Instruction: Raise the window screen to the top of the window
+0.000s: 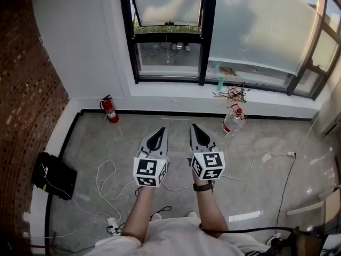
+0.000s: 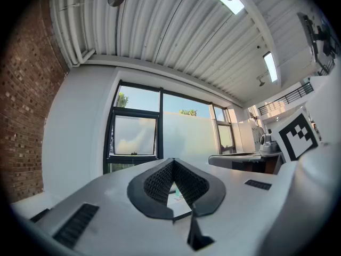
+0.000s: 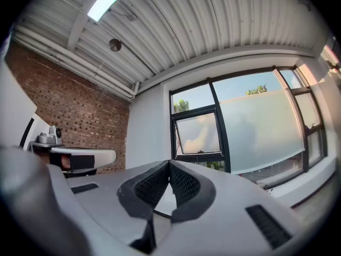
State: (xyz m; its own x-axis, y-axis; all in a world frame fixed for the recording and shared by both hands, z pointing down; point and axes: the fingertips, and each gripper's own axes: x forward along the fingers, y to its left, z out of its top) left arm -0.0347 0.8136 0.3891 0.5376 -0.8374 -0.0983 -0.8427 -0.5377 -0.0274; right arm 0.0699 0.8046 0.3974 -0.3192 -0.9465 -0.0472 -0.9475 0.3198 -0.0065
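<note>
The window [image 1: 205, 36] has a black frame and stands ahead of me above a white sill. A frosted screen [image 1: 261, 25] covers most of its large right pane and ends a little above the sill; it also shows in the left gripper view [image 2: 186, 137] and the right gripper view [image 3: 266, 127]. The small left pane [image 1: 168, 4] is tilted open. My left gripper [image 1: 160, 131] [image 2: 172, 161] and right gripper [image 1: 196, 128] [image 3: 169, 163] are held side by side over the floor, well short of the window and pointing at it. Both are shut, tips touching, with nothing in them.
A red fire extinguisher [image 1: 110, 111] stands by the wall at the left. A plastic bottle [image 1: 233, 122] lies below the sill, and tangled wires [image 1: 232, 93] lie on it. A black bag [image 1: 52, 175], cables and a power strip [image 1: 112, 225] are on the floor. A brick wall [image 1: 21, 116] is at the left.
</note>
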